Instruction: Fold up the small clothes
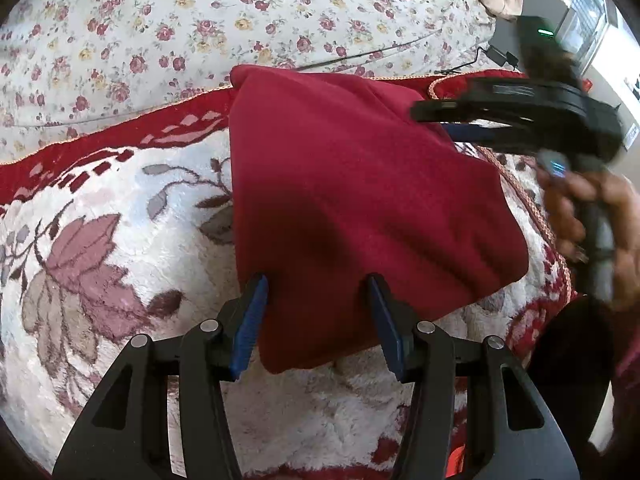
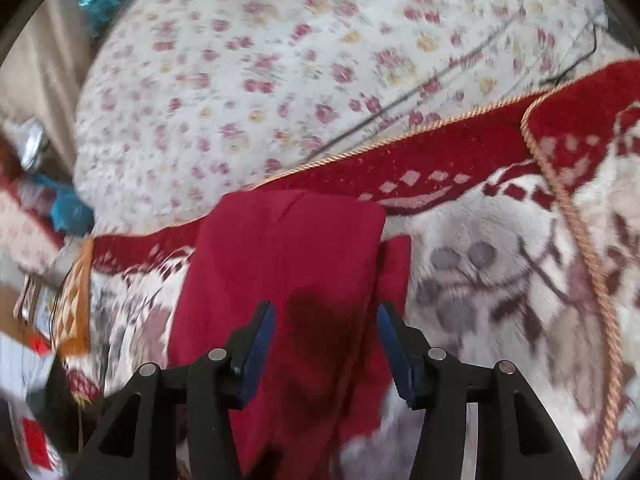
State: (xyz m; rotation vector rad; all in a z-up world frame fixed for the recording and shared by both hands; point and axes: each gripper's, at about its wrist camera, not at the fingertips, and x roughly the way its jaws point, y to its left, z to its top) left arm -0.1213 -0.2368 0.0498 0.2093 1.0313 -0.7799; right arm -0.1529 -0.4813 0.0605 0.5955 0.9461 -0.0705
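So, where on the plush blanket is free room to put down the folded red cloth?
Free: the leaf-patterned plush blanket left of the red cloth, up to its red border, and the floral sheet beyond. Crowded: the right side, where the right hand-held gripper hovers over the cloth by the cord trim.

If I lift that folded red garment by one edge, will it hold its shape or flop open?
The red garment will probably flop: it is soft cloth with rounded, creased edges, so the layers would likely sag apart. It looks light for its size. On the plush blanket it would likely drag and bunch rather than slide if pushed.
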